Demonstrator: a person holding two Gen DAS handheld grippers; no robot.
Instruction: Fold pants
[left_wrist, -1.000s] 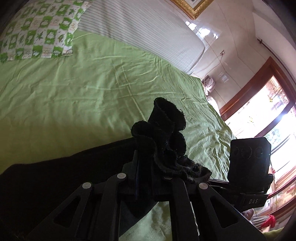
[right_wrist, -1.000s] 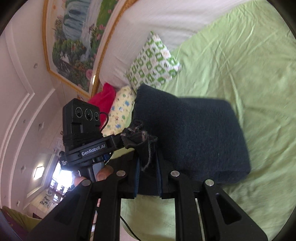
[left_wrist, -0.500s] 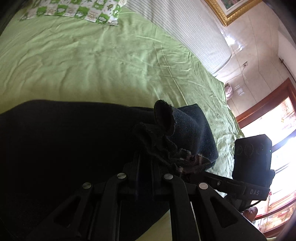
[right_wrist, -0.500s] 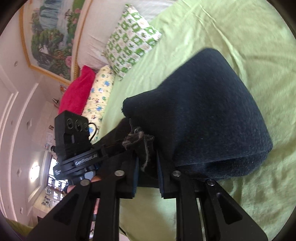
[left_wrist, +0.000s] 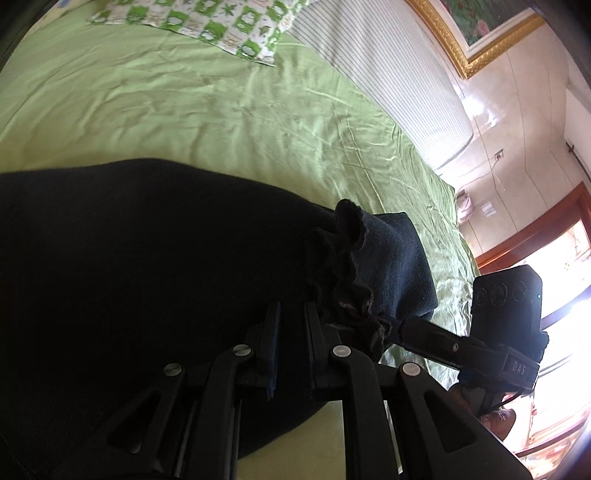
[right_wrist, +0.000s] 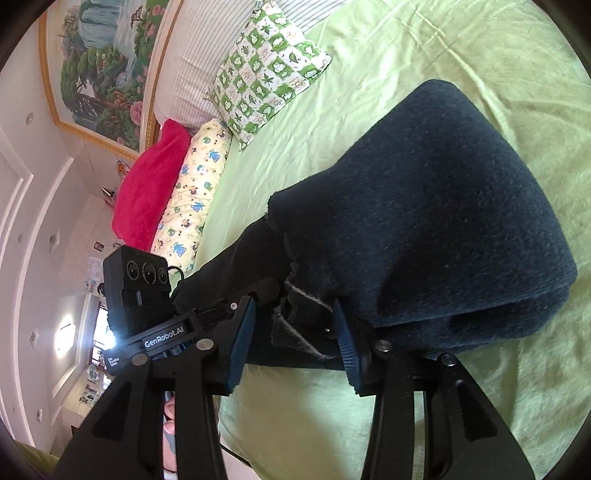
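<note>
Our dark pants (right_wrist: 424, 229) lie folded over on the green sheet (right_wrist: 424, 55). Our right gripper (right_wrist: 291, 332) is opening, pads clear of the hem between them. Our left gripper (left_wrist: 291, 332) is also opening, a narrow gap showing, bunched fabric beside its tips.

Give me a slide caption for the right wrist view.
Right gripper opening around the hem of folded dark pants on a green sheet.

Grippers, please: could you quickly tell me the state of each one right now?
Left gripper: jaws opening, narrow gap, dark pants hem bunched beside them.
Right gripper: jaws opening, clearly apart, pants edge lying loose between them.
</note>
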